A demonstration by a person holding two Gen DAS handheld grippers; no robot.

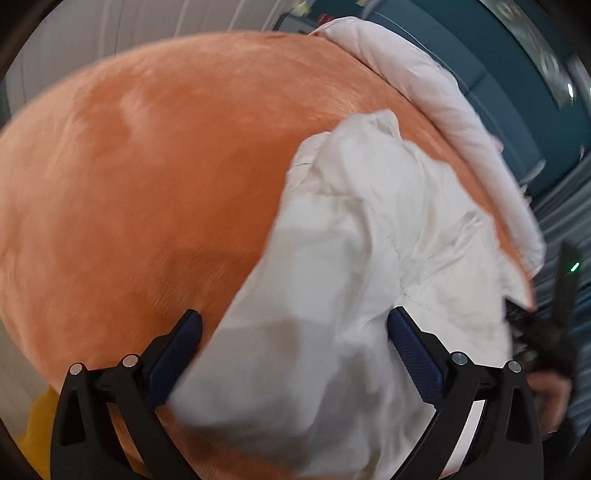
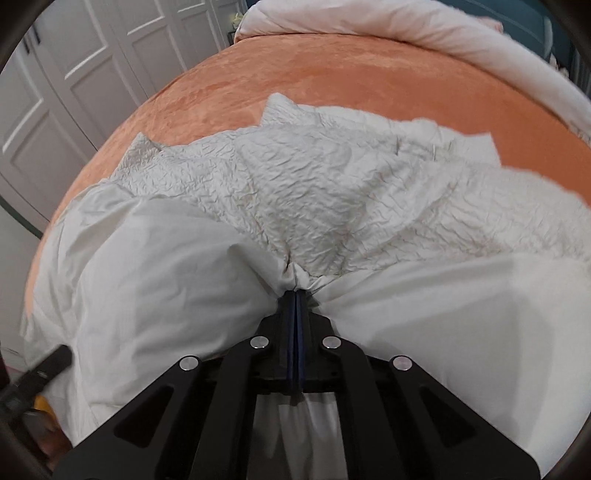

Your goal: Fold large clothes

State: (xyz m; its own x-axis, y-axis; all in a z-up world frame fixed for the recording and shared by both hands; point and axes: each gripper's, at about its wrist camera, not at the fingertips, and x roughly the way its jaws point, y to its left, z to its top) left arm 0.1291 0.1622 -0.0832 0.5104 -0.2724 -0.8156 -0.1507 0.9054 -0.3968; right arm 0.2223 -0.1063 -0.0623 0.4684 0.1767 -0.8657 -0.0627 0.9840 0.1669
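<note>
On the bed: an orange plush blanket (image 2: 332, 70) covers the surface, and a large white garment (image 2: 332, 177) lies spread over its near half.
Garment, texture: the far part is crinkled and quilted-looking; the near part is smooth white fabric, bunched in soft folds.
Right gripper (image 2: 295, 291): its two blue-padded fingers are pressed together and pinch a gathered tuck of the white garment, with creases fanning out from the pinch point.
Garment relative to right gripper: the cloth billows up on both sides of the closed fingers and stretches away beyond the tips toward the middle of the bed; a strip of it also shows beneath the gripper body.
Left gripper (image 1: 293, 325): its fingers are spread wide, and the pads press on nothing.
Garment relative to left gripper: a smooth fold of the white garment (image 1: 351, 240) runs through the gap between the spread fingers and on toward the upper right; the left pad (image 1: 173, 358) lies over the orange blanket (image 1: 147, 184) at the fabric's edge, the right pad over white cloth. Contact cannot be judged, as this view is blurred.
Far edge of the bed: a pale pink rolled duvet (image 2: 424, 26) lies along the blanket's far side, well apart from both grippers.
Background: white panelled wardrobe doors (image 2: 74, 74) stand at the left of the right wrist view.
</note>
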